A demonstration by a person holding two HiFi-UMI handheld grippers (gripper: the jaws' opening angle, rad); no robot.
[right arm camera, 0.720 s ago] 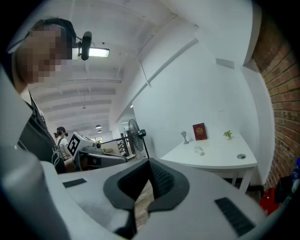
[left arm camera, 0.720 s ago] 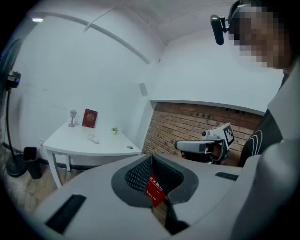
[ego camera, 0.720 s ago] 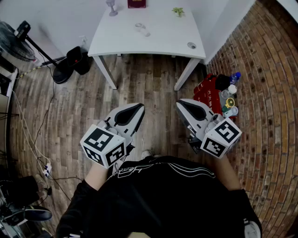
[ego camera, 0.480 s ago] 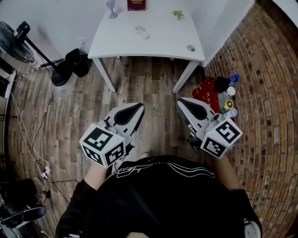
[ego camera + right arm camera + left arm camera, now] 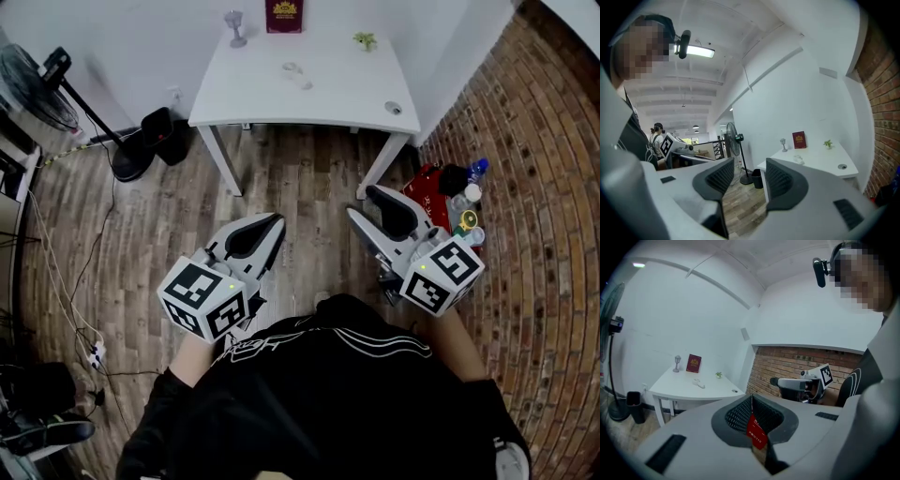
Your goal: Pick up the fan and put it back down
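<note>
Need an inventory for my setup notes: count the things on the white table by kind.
Dark red upright book: 1
Small grey goblet-shaped ornament: 1
Small green plant: 1
Small clear object, kind unclear: 1
Total: 4

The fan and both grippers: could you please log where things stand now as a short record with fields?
fan: upright on the wood floor, left of the table, untouched
left gripper: shut, empty, held in the air away from the fan
right gripper: open, nothing between its jaws
table: white, carries a red booklet and small items
task step: pick-up not yet begun
</note>
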